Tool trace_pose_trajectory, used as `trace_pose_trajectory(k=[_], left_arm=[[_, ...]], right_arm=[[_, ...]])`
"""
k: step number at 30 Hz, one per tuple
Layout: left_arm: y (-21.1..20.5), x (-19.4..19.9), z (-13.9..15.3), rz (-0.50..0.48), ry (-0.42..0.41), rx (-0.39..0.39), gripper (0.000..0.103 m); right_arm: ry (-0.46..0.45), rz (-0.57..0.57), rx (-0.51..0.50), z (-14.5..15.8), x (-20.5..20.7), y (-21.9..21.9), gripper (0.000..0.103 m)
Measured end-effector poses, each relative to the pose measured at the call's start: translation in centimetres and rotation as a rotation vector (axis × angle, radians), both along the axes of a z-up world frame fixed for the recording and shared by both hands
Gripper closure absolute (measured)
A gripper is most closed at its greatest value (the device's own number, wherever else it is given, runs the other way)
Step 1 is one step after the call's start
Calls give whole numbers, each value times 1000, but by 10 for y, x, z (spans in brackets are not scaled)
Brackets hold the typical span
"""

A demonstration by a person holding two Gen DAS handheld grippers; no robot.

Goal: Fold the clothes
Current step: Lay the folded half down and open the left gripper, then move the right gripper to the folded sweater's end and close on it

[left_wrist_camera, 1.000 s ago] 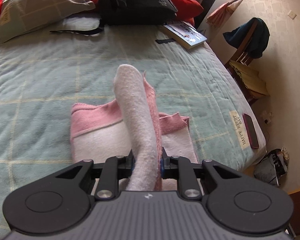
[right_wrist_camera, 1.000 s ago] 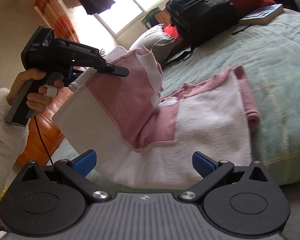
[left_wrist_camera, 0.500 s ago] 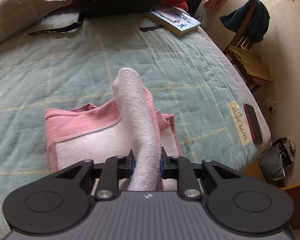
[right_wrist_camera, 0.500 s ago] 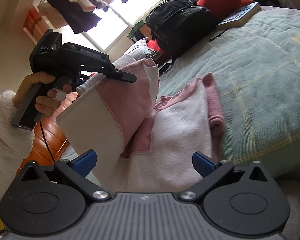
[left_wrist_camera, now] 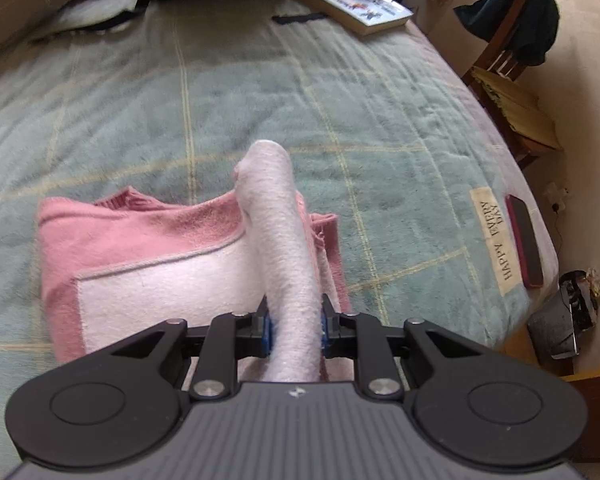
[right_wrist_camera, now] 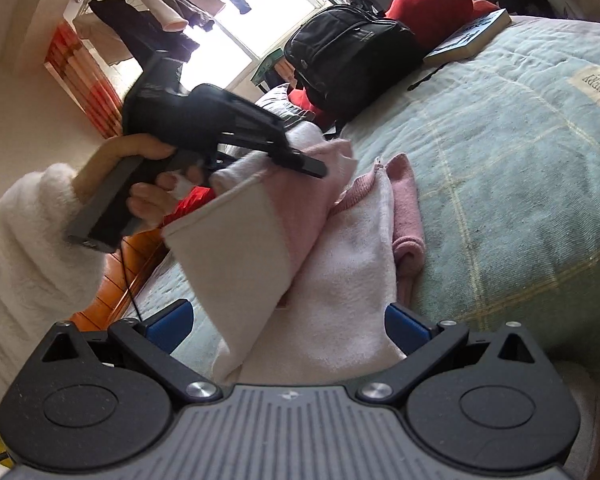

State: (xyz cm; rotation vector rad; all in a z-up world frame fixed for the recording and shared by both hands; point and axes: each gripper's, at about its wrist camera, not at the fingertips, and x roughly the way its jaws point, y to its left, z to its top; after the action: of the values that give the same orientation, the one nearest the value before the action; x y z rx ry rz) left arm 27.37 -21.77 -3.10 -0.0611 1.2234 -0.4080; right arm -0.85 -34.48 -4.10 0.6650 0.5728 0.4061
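Note:
A pink and white garment (left_wrist_camera: 156, 264) lies partly folded on the green bedcover (left_wrist_camera: 340, 104). My left gripper (left_wrist_camera: 295, 326) is shut on a bunched white fold of it, which sticks up between the fingers. In the right wrist view the same garment (right_wrist_camera: 340, 280) spreads over the bed edge, and the left gripper (right_wrist_camera: 308, 166), held by a hand in a fluffy white sleeve, lifts a flap above the rest. My right gripper (right_wrist_camera: 286, 322) stands open just in front of the garment, its blue pads wide apart and touching nothing.
A black backpack (right_wrist_camera: 352, 56), a red cushion (right_wrist_camera: 432, 4) and a book (left_wrist_camera: 356, 8) sit at the far end of the bed. A phone (left_wrist_camera: 524, 240) lies by the bed's right edge. A wooden chair (left_wrist_camera: 508, 80) with dark clothing stands beside the bed.
The left gripper has carried the held fold forward and down over the garment. The right gripper shifted slightly and stayed open.

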Motion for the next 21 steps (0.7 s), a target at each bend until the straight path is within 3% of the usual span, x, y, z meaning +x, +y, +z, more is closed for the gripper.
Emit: trace_pose_trajectory(k=[7,14,18,21], left_arm=[[-23,-1,-20,-37,30,43,78],[-29,-15,-8,-111,39,-58,72],[-24,-30,7,-170,-33,-66,55],[-12,-44,15,-202,-120,-22,48]], right_arm=[[24,-10,-17,-4,0,-1,0],[43,-6,-29,-5,3,3,0],[53,10,-39,-7,4,7,0],[54,25,-30,-9,2,9,0]])
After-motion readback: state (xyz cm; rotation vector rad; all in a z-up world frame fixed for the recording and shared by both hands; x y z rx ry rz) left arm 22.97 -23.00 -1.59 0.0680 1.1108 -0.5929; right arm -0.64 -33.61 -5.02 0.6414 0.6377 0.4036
